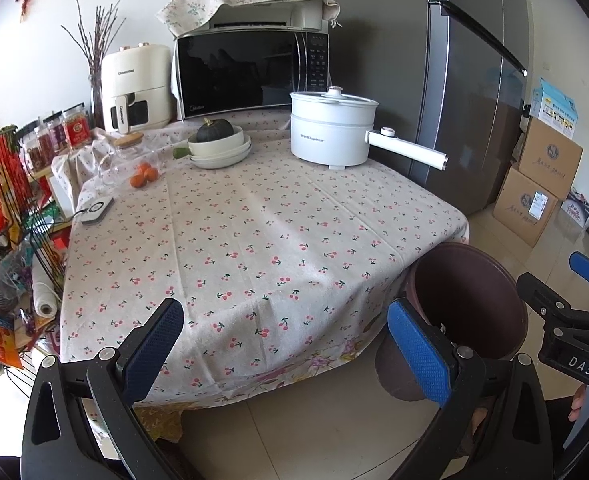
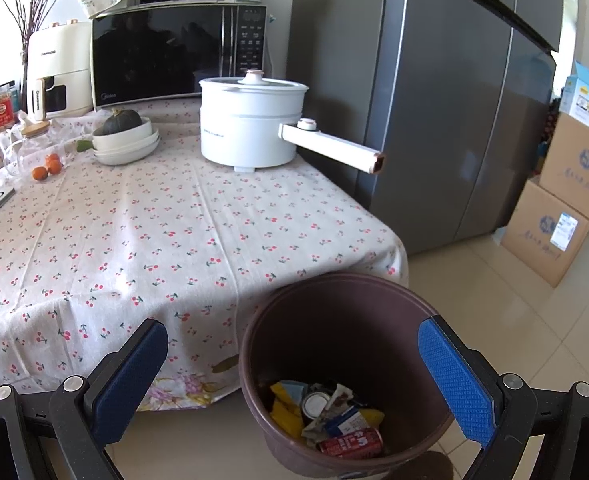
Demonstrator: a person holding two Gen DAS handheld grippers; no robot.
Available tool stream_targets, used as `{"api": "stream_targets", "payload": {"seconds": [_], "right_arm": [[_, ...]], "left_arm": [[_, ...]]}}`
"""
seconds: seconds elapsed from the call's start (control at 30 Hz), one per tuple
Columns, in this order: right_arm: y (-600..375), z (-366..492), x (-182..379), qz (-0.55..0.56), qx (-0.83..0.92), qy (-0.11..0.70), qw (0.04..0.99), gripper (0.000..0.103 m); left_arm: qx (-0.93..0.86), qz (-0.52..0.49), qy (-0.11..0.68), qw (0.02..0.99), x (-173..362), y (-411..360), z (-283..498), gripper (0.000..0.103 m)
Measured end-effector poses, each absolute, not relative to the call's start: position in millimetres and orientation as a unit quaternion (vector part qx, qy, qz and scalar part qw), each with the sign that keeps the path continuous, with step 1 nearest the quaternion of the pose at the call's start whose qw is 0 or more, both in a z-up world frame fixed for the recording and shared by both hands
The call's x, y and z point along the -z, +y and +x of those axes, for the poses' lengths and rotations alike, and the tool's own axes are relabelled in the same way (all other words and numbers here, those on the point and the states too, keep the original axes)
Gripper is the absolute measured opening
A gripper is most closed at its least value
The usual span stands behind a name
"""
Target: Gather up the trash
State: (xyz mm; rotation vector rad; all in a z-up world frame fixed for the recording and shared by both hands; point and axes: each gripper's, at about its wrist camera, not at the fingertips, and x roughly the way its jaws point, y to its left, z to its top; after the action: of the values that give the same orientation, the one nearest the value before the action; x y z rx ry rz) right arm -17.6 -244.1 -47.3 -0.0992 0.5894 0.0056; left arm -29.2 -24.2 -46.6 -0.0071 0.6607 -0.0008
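A brown round trash bin (image 2: 334,320) stands on the floor at the table's near right corner; it also shows in the left wrist view (image 1: 466,292). Inside lie a red can (image 2: 350,442), a tin (image 2: 315,404), yellow wrappers (image 2: 284,410) and crumpled paper. My right gripper (image 2: 294,376) is open and empty, held over the bin's near rim. My left gripper (image 1: 290,348) is open and empty above the table's front edge. The right gripper (image 1: 570,304) shows at the right of the left wrist view.
The table (image 1: 254,240) has a cherry-print cloth. On its far side stand a white electric pot (image 1: 330,132), stacked bowls with a squash (image 1: 220,144), oranges (image 1: 144,174), a microwave (image 1: 250,72) and an air fryer (image 1: 134,88). A grey fridge (image 2: 434,100) and cardboard boxes (image 2: 554,220) stand right. A snack rack (image 1: 10,240) stands left.
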Motion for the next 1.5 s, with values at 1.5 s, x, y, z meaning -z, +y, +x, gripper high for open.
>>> {"api": "stream_targets", "payload": {"seconds": [1.5], "right_arm": [[-251.3, -17.8, 46.9, -0.039, 0.007, 0.287, 0.957, 0.103]], "left_arm": [[-0.003, 0.013, 0.312, 0.95, 41.9, -31.4, -37.7, 0.103]]}}
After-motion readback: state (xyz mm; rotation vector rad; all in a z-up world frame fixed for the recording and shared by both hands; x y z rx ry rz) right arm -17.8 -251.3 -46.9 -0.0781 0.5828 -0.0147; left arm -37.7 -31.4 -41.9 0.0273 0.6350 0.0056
